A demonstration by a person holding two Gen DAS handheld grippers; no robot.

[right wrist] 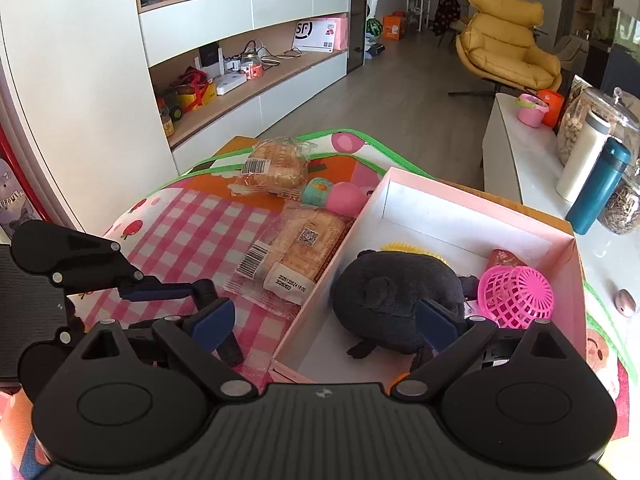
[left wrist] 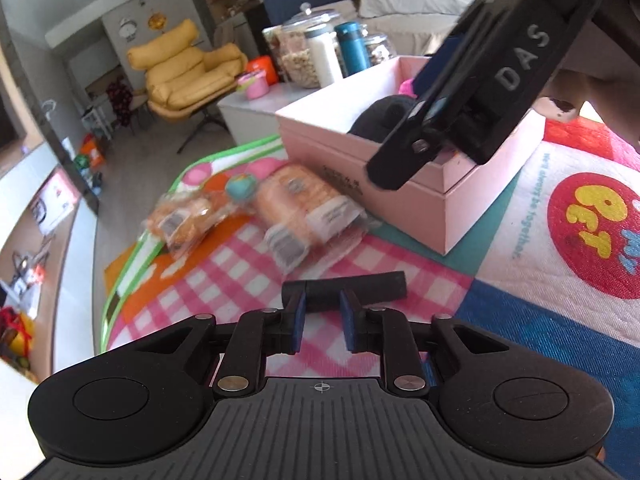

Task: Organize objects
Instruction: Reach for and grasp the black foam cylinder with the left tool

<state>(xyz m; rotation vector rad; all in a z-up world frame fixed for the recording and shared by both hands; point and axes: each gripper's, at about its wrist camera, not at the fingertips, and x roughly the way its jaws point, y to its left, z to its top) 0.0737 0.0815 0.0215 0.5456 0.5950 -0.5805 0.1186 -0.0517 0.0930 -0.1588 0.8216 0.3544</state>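
While left gripper [left wrist: 322, 309] jaws grip 1 black bar [left wrist: 374, 286] | right gripper [right wrist: 324, 320] jaws released | 2 bread packs [right wrist: 294, 254] | 1 pink box [right wrist: 472, 200]: 1 black plush [right wrist: 396, 292], 1 pink ball [right wrist: 516, 296]

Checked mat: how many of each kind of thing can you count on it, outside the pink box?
Bread packs: 2, the small bread pack and the long bread pack
Teal toy: 1
Black stick: 1, gripped by the left gripper
Total: 4
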